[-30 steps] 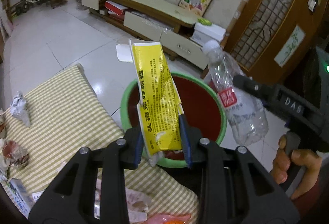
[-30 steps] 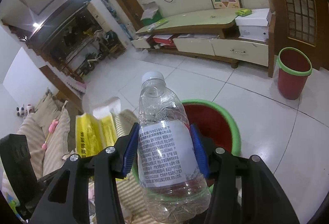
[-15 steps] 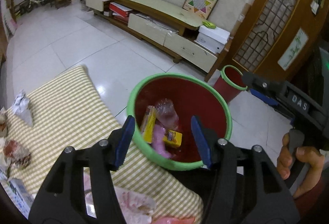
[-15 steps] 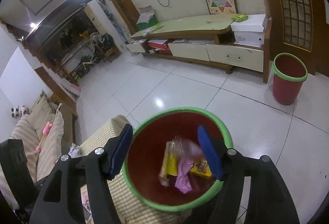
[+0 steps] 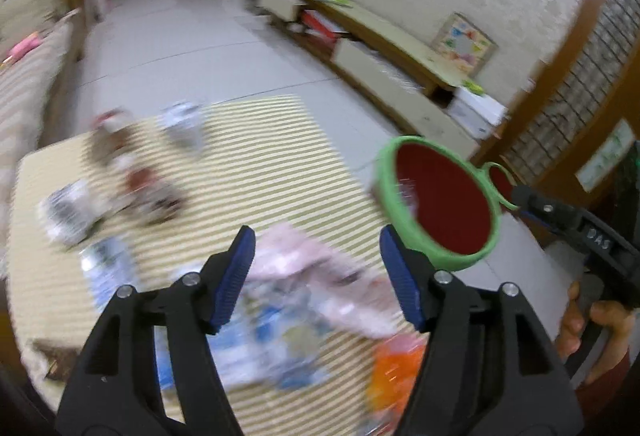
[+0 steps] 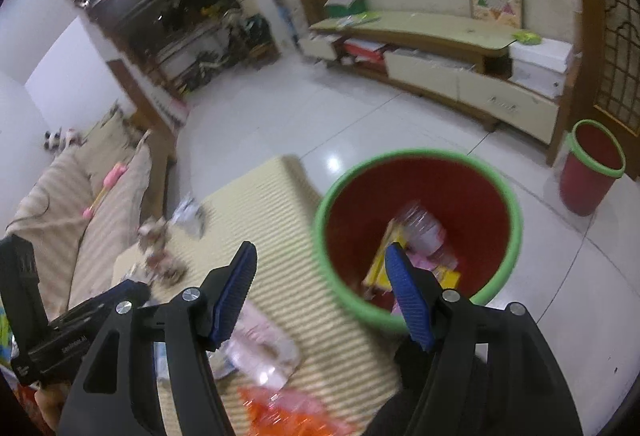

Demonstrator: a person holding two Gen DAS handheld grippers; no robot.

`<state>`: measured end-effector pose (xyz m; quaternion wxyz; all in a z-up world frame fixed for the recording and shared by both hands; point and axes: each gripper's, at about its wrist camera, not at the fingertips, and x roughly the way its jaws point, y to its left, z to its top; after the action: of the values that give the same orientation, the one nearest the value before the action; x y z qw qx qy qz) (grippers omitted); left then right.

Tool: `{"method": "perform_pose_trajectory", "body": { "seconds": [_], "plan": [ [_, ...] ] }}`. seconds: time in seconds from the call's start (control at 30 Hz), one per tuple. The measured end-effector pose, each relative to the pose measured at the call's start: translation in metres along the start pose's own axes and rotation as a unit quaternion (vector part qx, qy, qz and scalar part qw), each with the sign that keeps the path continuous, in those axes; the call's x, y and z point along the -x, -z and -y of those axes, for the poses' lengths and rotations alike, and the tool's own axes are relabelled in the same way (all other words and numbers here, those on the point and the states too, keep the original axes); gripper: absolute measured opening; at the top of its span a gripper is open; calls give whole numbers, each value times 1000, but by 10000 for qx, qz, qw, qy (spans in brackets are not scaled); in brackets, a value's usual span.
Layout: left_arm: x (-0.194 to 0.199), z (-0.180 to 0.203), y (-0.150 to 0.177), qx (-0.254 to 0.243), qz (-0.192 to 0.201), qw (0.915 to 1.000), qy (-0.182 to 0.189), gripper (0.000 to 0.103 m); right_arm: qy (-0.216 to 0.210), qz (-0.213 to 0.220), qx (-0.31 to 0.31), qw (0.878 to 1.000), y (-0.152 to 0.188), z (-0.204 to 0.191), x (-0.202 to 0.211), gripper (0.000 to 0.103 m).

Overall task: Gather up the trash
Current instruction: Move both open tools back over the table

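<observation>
My left gripper point(image 5: 316, 276) is open and empty above the striped table point(image 5: 272, 164), over a pale pink wrapper point(image 5: 308, 272) and blue-white packets point(image 5: 276, 348). My right gripper point(image 6: 320, 292) is open and empty at the table's edge beside the red bin with a green rim point(image 6: 516, 204). The bin holds the clear bottle point(image 6: 424, 232), the yellow packet point(image 6: 384, 256) and other scraps. The bin also shows in the left wrist view point(image 5: 388, 176). An orange wrapper point(image 6: 280, 412) lies near the front edge.
More blurred wrappers point(image 5: 132, 176) lie on the table's left part. A second small red bin point(image 6: 588, 172) stands on the tiled floor by the low TV cabinet point(image 6: 440, 48). A striped sofa point(image 6: 72, 220) is at the left. The views are motion-blurred.
Both grippers dropped the yellow packet and the bottle into the bin, then swung left, back over the table. Both stay open.
</observation>
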<state>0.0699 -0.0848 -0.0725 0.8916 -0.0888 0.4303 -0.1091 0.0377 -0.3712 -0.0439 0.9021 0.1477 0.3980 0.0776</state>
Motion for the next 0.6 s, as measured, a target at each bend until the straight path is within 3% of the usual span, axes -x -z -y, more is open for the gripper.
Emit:
{"method": "perform_pose_trajectory", "body": {
  "seconds": [0.1, 0.2, 0.33, 0.43, 0.53, 0.6],
  "plan": [
    [21, -50, 18, 532, -5, 9978, -393, 67, -25, -206, 174, 9996, 16, -23, -6, 65],
    [41, -111, 44, 1314, -67, 9869, -937, 67, -80, -379, 338, 9987, 29, -42, -13, 65],
    [57, -182, 86, 2335, -260, 9540, -1860, 69, -265, -543, 433, 9972, 43, -69, -21, 65],
    [57, -217, 110, 3170, -422, 9270, -1959, 75, -393, -637, 580, 9955, 50, -89, -24, 65],
    [47, -226, 121, 3563, -658, 9120, -1922, 81, -502, -681, 759, 9935, 54, -107, -23, 65],
    [41, -229, 126, 3734, -682, 9066, -1842, 83, -529, -677, 906, 9922, 57, -116, -21, 66]
  ]
}}
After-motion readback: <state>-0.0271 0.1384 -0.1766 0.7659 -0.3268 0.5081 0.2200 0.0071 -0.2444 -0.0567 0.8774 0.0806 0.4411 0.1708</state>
